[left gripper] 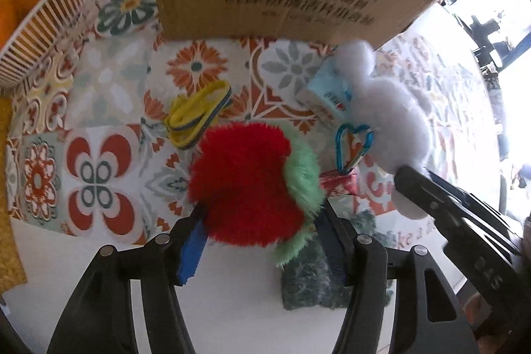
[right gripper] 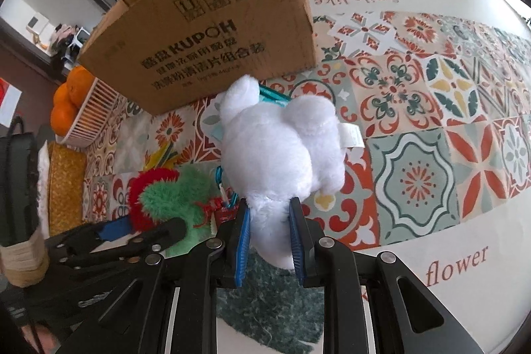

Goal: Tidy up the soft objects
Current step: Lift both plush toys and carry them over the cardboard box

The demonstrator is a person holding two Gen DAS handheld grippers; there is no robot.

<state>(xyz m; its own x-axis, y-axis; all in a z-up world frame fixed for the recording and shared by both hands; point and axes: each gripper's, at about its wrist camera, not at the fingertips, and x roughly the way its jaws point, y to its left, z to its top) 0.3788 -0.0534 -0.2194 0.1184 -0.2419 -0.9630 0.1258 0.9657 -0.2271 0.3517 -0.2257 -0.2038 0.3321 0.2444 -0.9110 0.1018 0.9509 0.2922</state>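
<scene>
Left hand-held gripper (left gripper: 262,241) straddles red-green plush (left gripper: 249,184), pads apart.

Red-and-green furry toy (left gripper: 249,184); white plush (right gripper: 278,148); dark green knit cloth (right gripper: 275,297). Tablecloth (right gripper: 415,128): orange, teal, cream floral tiles. Box (right gripper: 212,32) brown, black print. Basket (left gripper: 43,22) white, oranges (right gripper: 66,102) inside. Gripper pads (right gripper: 244,241) blue, arms black.
</scene>
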